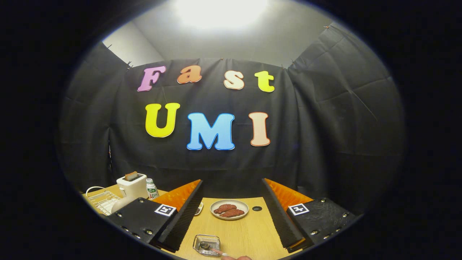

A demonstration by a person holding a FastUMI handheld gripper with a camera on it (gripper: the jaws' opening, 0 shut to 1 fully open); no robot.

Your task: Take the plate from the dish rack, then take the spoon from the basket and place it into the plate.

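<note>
Gripper hovering, fingers spread wide and holding nothing, above table, basket lying between them, dish rack far left.

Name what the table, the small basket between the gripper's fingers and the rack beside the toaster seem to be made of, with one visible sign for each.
Table: looks like wood or wood laminate, pale tan with faint grain and a matt finish.
Basket: seems to be metal wire, a thin silvery mesh that glints.
Rack: probably coated wire, thin white bars in a grid.
The gripper is open above the table.
</note>
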